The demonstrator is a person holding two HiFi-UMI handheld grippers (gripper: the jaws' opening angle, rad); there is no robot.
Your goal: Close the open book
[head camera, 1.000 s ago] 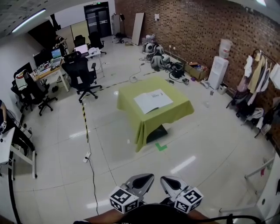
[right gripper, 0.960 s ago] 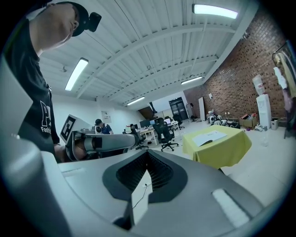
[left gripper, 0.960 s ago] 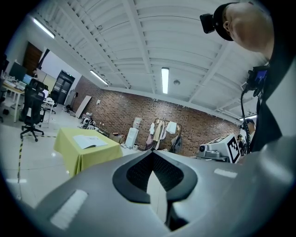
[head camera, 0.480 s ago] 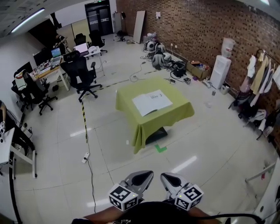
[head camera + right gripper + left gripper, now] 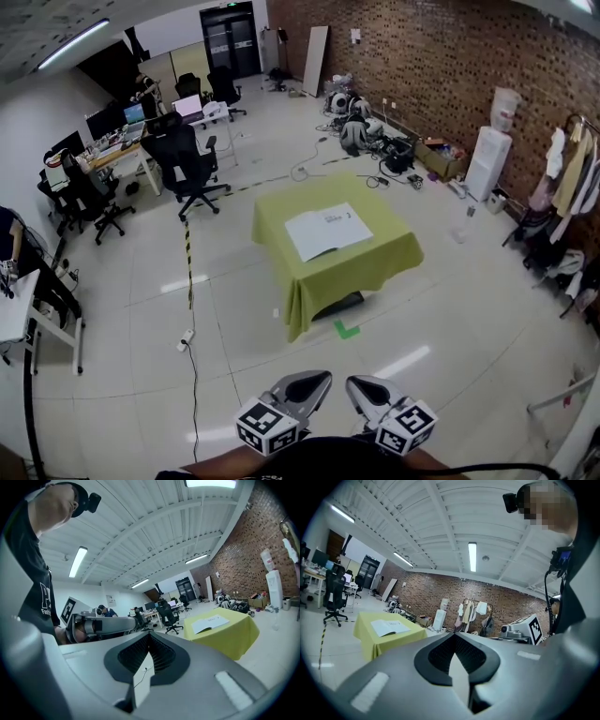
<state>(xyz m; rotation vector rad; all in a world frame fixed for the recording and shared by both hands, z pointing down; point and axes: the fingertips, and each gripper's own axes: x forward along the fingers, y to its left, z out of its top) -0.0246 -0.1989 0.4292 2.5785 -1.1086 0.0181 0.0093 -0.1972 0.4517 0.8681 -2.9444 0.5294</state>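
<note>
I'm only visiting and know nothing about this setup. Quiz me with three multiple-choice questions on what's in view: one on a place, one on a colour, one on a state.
1. Where does the book lie?
A. on the floor
B. on the table
C. on an office chair

2. What colour is the tablecloth?
A. red
B. yellow-green
C. blue

3. What state is the book in?
A. open, lying flat
B. closed
C. standing upright

Answers: 1 B, its pages rest on the table top; 2 B, the cloth drapes yellow-green down the sides; 3 A, two white pages are spread side by side.
</note>
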